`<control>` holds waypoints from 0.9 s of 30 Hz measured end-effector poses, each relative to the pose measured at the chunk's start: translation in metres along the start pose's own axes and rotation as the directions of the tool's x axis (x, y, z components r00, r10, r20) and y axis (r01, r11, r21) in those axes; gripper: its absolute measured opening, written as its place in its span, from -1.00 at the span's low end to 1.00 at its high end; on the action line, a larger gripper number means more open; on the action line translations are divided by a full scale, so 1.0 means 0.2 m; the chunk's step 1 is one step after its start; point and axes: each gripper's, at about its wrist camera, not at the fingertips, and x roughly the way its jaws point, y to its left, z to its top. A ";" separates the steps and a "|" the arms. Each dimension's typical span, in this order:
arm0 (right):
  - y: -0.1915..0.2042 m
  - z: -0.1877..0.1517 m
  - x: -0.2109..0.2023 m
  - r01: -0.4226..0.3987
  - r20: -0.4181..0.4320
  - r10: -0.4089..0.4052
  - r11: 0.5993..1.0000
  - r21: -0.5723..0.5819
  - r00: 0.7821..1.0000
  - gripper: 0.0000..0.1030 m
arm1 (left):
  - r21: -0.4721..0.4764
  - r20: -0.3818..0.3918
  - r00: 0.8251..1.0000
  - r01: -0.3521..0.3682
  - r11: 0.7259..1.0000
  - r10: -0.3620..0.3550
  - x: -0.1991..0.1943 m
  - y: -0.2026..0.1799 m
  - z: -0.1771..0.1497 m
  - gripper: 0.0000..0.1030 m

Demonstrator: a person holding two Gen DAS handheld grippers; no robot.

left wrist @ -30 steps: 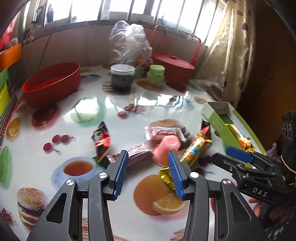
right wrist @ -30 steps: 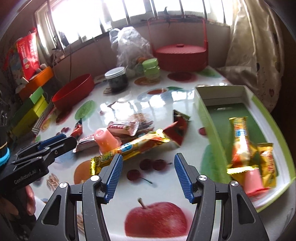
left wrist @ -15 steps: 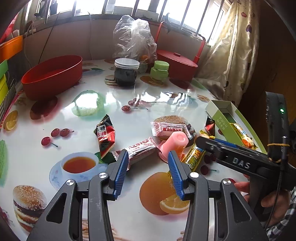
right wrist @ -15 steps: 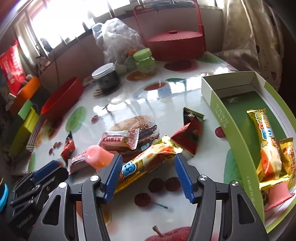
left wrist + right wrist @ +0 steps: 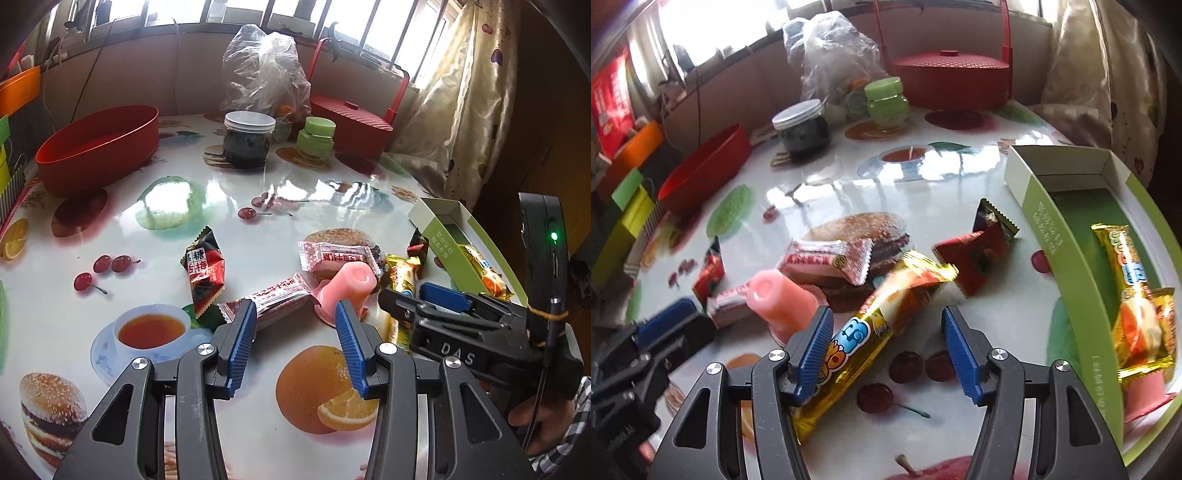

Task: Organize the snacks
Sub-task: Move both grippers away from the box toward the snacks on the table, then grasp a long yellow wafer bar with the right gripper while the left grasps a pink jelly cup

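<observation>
Loose snacks lie on the fruit-print table. My left gripper point(image 5: 295, 310) is open and empty, hovering just before a white-red wrapped bar point(image 5: 275, 301) and a tipped pink jelly cup point(image 5: 349, 286). My right gripper point(image 5: 886, 325) hangs low over a long gold snack bar point(image 5: 886, 302). Its jaws are opening; the bar lies between them, close to the left finger, and the right pad is clear of it. A red packet point(image 5: 971, 258) lies just beyond. The green box point(image 5: 1063, 251) on the right holds gold bars point(image 5: 1126, 258) and a pink jelly cup point(image 5: 1145, 391).
A red oval bowl point(image 5: 99, 147) stands back left. A dark jar point(image 5: 247, 140), a green jar point(image 5: 316, 142), a plastic bag point(image 5: 262, 74) and a red handled basket point(image 5: 351, 114) line the back. A red-black candy packet point(image 5: 205, 273) lies left of centre. A curtain hangs at right.
My right gripper has moved forward and down over the gold bar, and its jaws have widened. The left gripper has barely moved.
</observation>
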 end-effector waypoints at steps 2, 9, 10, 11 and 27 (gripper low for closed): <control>0.00 -0.02 -0.01 0.037 -0.005 -0.037 0.999 -0.027 0.999 0.19 | 0.002 -0.003 1.000 0.005 1.000 -0.005 0.01 -0.01 0.00 -0.11; -0.01 -0.05 -0.02 0.099 -0.009 -0.100 0.992 -0.080 0.995 0.19 | 0.028 -0.020 1.000 0.018 0.999 -0.018 0.04 -0.06 0.01 -0.11; -0.02 -0.05 -0.02 0.097 -0.009 -0.098 0.992 -0.080 0.995 0.19 | 0.033 -0.021 1.000 0.019 0.999 -0.019 0.05 -0.07 0.01 -0.11; -0.02 -0.05 -0.02 0.095 -0.008 -0.095 0.992 -0.079 0.995 0.19 | 0.038 -0.022 1.000 0.022 0.999 -0.021 0.05 -0.08 0.01 -0.11; -0.12 -0.09 -0.09 0.060 0.009 -0.059 0.998 -0.018 0.998 -0.54 | 0.093 -0.058 0.998 0.014 0.996 -0.008 0.19 -0.19 0.05 -0.11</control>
